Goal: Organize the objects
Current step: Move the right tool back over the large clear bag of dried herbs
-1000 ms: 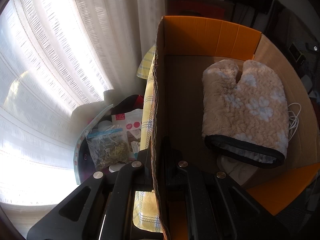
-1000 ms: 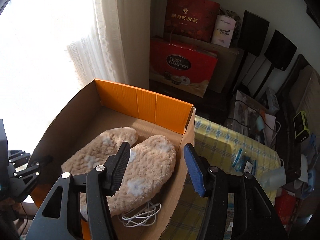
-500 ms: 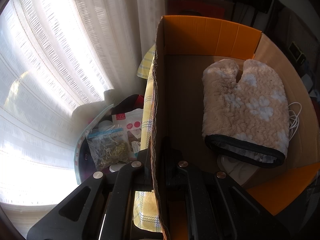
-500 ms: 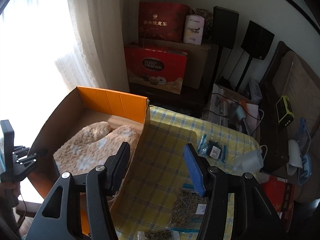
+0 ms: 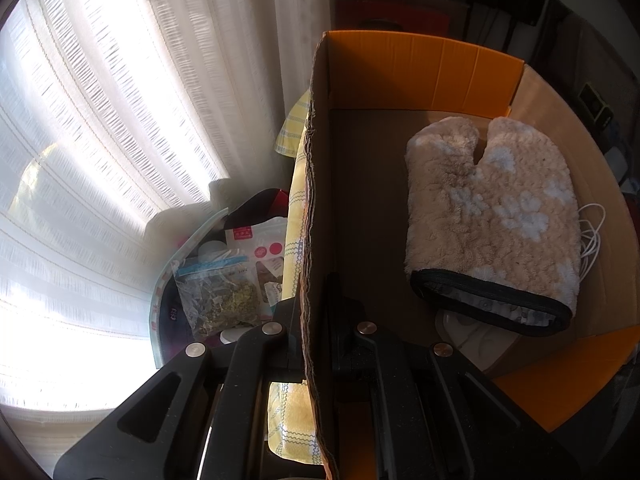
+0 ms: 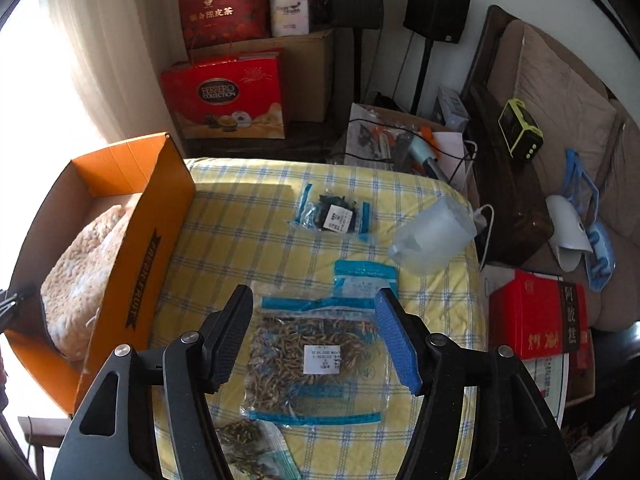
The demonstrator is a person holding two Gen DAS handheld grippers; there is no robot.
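The left hand-held gripper [image 5: 310, 312] is clamped on the side wall of the cardboard box [image 5: 316, 208], one finger inside and one outside, pressed against the cardboard. Inside the box lies a fluffy beige mitt [image 5: 492, 216] with pale paw prints, its black-edged cuff toward the gripper, and a coil of white cable [image 5: 590, 236] sits between the mitt and the box's far wall.

The right hand-held gripper [image 6: 316, 340] hangs wide open over the counter [image 6: 248, 216], gripping nothing. Directly under its spread fingers lies a zip bag of dried brown strands [image 6: 312, 356] with a white label. Beyond that bag, away from the gripper, are a flat blue-topped pouch [image 6: 366, 276], a small bag of dark pieces [image 6: 334, 214], and a frosted plastic container [image 6: 434, 236] lying on its side. The box stands just beside the big bag's left on the counter.
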